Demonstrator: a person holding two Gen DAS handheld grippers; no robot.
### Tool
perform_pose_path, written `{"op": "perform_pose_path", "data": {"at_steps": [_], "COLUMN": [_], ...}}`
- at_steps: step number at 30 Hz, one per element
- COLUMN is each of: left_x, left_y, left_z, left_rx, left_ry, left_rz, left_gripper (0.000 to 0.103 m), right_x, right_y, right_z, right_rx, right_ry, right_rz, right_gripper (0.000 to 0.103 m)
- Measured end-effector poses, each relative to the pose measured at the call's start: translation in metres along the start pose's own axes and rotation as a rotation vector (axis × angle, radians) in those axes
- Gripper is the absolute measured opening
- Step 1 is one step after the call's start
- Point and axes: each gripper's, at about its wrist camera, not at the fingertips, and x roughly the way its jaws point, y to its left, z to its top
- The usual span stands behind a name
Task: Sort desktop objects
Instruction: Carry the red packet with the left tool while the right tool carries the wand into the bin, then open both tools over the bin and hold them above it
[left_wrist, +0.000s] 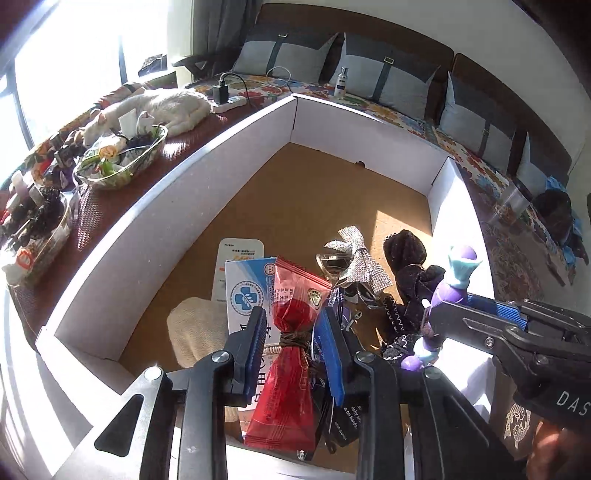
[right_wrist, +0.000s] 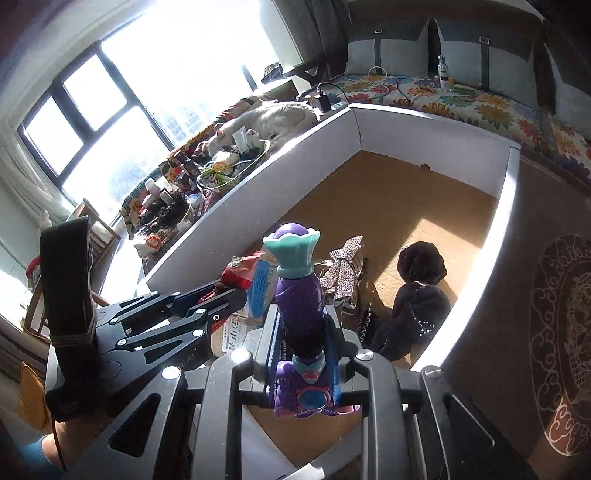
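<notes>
Over cork tray, left tool clamps red packet.

The red packet is glossy, crinkly plastic film, tied with rough brown twine. The purple toy looks like smooth, shiny plastic. Both grippers are matt black with ribbed blue pads. The tray has matt white walls and a cork-like brown floor. The bow is sparkly, the dark pouch fuzzy cloth, and the box smooth printed card.
</notes>
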Motion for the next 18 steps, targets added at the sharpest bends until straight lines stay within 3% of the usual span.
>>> {"op": "perform_pose_path", "data": {"at_steps": [2, 3, 4, 5, 6, 7, 11, 14, 18], "left_x": [-0.008, -0.013, -0.02, -0.025, -0.03, -0.034, -0.048, -0.057, -0.067], "left_y": [0.006, 0.006, 0.006, 0.006, 0.005, 0.004, -0.008, -0.014, -0.021], "left_z": [-0.004, -0.005, -0.007, -0.008, -0.01, -0.011, -0.015, -0.019, -0.026], "left_rx": [-0.009, -0.01, -0.008, -0.008, -0.012, -0.013, 0.015, 0.007, 0.005], "left_ry": [-0.032, -0.062, -0.097, -0.128, -0.154, -0.178, -0.258, -0.257, -0.262], "left_rz": [0.009, 0.024, 0.041, 0.055, 0.065, 0.071, 0.152, 0.134, 0.141], "left_gripper": [0.074, 0.08, 0.087, 0.089, 0.09, 0.09, 0.091, 0.101, 0.101], "right_x": [0.013, 0.013, 0.011, 0.005, -0.003, -0.013, -0.044, -0.056, -0.069], "right_y": [-0.004, -0.005, -0.005, -0.004, -0.001, 0.0, 0.0, -0.008, -0.017], "right_z": [-0.002, -0.003, -0.004, -0.003, -0.002, -0.001, 0.003, 0.001, -0.004], "right_rx": [0.042, 0.054, 0.055, 0.044, 0.025, 0.003, -0.056, -0.06, -0.054], "right_ry": [0.032, 0.03, 0.022, 0.012, -0.004, -0.025, -0.058, -0.047, -0.055], "right_rz": [-0.018, -0.012, -0.013, -0.03, -0.059, -0.099, -0.184, -0.242, -0.287], "right_gripper": [0.033, 0.036, 0.049, 0.06, 0.079, 0.087, 0.095, 0.1, 0.101]}}
